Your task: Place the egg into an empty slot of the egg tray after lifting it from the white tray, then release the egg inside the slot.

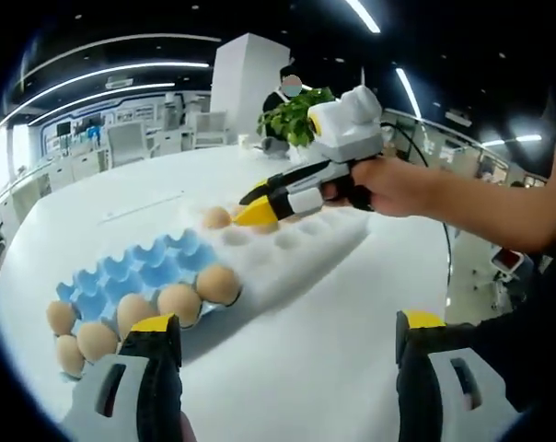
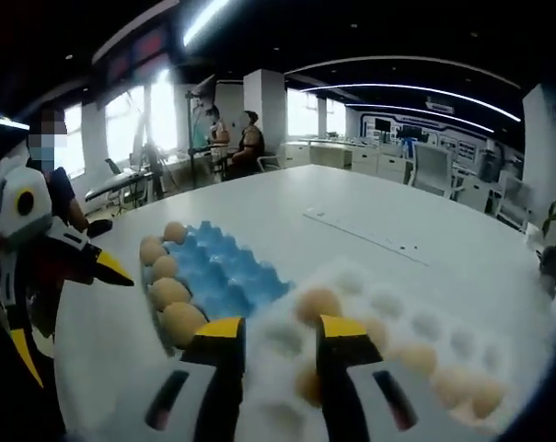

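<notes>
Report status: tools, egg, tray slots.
Right tool open, low over white tray, no egg held. Left tool open, idle. Blue egg tray: eggs along one edge, other slots empty.

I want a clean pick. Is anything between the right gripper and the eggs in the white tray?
Nothing visible. The right gripper hangs open over the white tray, with an egg just beyond its fingertips and no object between them.

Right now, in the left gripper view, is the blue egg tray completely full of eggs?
No. The blue egg tray holds eggs along its near edge, while many blue slots behind them are empty.
</notes>
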Tool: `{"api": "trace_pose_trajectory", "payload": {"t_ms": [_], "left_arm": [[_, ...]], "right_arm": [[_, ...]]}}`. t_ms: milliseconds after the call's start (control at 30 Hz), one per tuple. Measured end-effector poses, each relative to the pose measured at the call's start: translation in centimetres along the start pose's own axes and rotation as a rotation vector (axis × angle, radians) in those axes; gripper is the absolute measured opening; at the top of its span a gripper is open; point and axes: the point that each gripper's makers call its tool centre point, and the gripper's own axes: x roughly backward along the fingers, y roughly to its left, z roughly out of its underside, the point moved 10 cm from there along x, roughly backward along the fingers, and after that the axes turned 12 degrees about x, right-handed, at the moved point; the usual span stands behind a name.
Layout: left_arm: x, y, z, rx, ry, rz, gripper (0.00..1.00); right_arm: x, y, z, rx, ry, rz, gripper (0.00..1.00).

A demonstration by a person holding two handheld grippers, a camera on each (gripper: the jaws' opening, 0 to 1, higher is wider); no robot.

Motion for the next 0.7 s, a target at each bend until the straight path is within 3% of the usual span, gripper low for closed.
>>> {"api": "trace_pose_trajectory", "payload": {"t_ms": [333,500,633,700], "left_arm": [[-0.1,-0.7,-0.2,-0.014,0.006,0.028,0.98],[-0.4,-1.1,0.2,-0.022,0.023,0.035,0.97],[-0.5,-1.3,0.3,-0.011,0.019,0.040,0.97],[-0.5,-1.4,0.4,-0.010,0.021,0.041,0.97]], "right_arm": [[0.5,-0.4,0.2,0.002,-0.012,0.048,0.30],[0.5,-0.1,0.5,0.031,0.023,0.035,0.30],[0.9,-0.5,1.4,0.057,0.086,0.067,0.29],[1.2,-0.8,1.8,0.048,0.072,0.077,0.28]]}}
